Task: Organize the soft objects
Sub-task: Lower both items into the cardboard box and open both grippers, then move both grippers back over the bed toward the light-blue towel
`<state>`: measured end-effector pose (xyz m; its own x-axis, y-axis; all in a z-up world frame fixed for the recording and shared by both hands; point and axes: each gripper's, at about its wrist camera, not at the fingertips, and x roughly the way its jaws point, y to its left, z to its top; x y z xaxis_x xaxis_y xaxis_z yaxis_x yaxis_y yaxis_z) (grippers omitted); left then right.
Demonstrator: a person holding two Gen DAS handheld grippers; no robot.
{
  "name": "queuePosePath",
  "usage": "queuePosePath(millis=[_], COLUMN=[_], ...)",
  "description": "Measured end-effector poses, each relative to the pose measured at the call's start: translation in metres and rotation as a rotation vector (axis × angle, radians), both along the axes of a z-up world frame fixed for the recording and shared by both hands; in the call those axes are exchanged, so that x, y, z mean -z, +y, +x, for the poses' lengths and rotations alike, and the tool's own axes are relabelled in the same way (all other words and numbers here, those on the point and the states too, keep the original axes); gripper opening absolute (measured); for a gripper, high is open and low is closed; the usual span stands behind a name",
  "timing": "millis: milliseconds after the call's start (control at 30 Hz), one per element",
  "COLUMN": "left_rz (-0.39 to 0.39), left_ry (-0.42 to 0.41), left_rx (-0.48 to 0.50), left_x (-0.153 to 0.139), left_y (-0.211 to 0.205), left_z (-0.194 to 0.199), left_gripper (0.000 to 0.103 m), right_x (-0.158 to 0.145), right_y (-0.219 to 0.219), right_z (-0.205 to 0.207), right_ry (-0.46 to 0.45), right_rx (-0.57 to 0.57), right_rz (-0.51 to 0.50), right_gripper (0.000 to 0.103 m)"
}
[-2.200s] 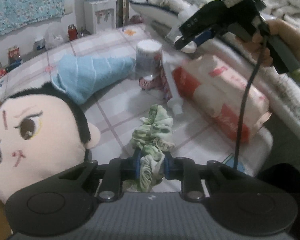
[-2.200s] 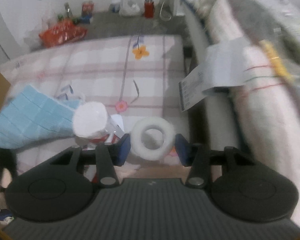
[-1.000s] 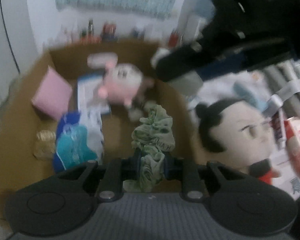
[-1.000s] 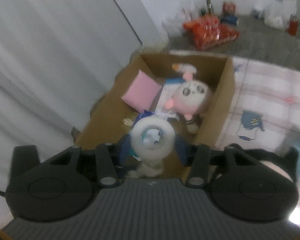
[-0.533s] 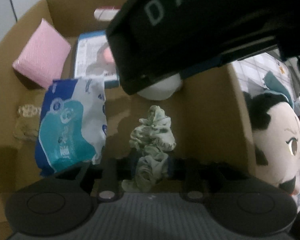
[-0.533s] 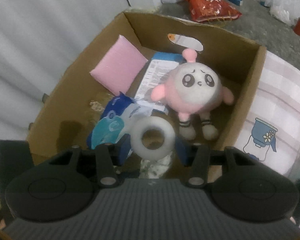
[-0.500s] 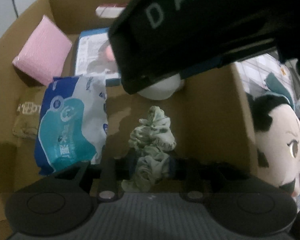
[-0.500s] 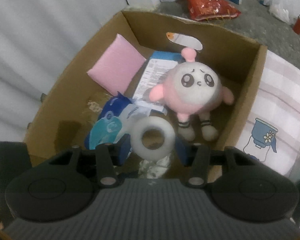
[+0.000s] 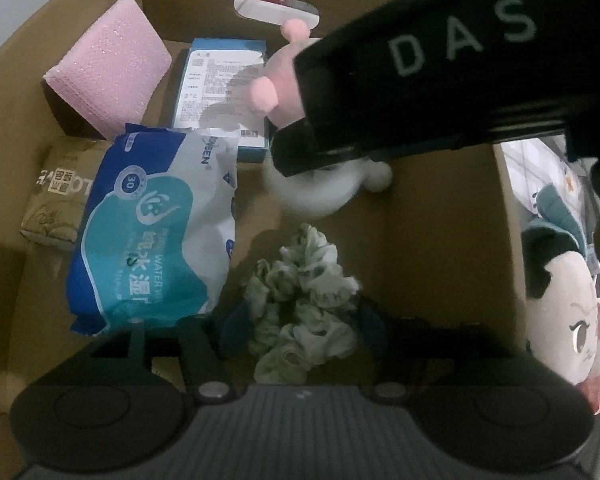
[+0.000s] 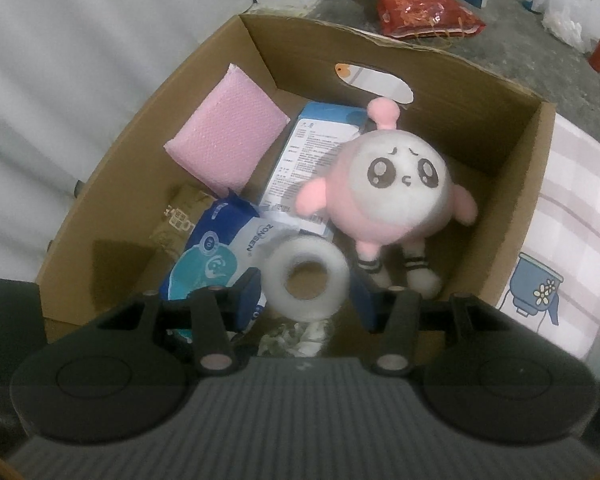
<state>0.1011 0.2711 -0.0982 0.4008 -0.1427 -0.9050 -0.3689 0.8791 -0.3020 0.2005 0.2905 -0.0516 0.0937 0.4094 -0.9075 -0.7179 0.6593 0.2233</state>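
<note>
A cardboard box (image 9: pixel 448 248) (image 10: pixel 512 208) holds soft things. My left gripper (image 9: pixel 300 320) is inside it, low, with its fingers spread wider than the green-white scrunchie (image 9: pixel 300 312) that lies between them. My right gripper (image 10: pixel 306 284) hovers above the box, shut on a white tape roll (image 10: pixel 306 274); its black body (image 9: pixel 440 72) crosses the left wrist view. The scrunchie also shows below the roll in the right wrist view (image 10: pixel 296 336). A pink round plush (image 10: pixel 388 196) lies in the box.
In the box lie a pink sponge (image 9: pixel 108 80) (image 10: pixel 228 128), a blue wet-wipes pack (image 9: pixel 152 232) (image 10: pixel 208 264), a blue-white carton (image 9: pixel 220 88) (image 10: pixel 316 152) and a brown packet (image 9: pixel 56 200). A black-haired doll (image 9: pixel 560 312) lies outside the box's right wall. A checked cloth (image 10: pixel 572 248) is at right.
Both grippers swung from the checked cloth to over the box. The left gripper then lowered into it and its fingers have spread apart from the scrunchie. The right still holds the roll.
</note>
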Motion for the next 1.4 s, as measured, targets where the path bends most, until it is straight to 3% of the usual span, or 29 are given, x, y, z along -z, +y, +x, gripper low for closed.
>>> queuePosePath(millis=[233,400,600,833,1100,1400], left_rz=[-0.006,-0.018,-0.055,-0.063,-0.007,0.203], left_ry=[-0.014,-0.005,-0.062,-0.138,-0.227,-0.426], left_rx=[-0.006,-0.017,-0.034,-0.048,-0.059,0.033], left_x=[-0.004,-0.005,-0.013,-0.035,-0.060,-0.125], left_y=[0.009,0.010,0.010,0.006,-0.017,-0.083], left_z=[-0.007,-0.008,-0.007,-0.014,-0.037,-0.090], left_gripper=[0.066,0.068,0.079,0.081,0.085,0.097], right_x=[-0.002,-0.025,-0.067,-0.098,-0.122,-0.150], right_y=[-0.002,-0.022,-0.070,-0.150,-0.246,-0.375], right_z=[0.002,0.002,-0.004,-0.017,-0.064,-0.126], right_ry=[0.007,0.010,-0.053,-0.084,-0.159,-0.297], right_rx=[0.011,0.024,0.057,0.154,0.240,0.394], right_rz=[0.021,0.120,0.244,0.386,0.532,0.595], right_gripper=[0.052,0.052,0.054,0.055,0.060,0.065])
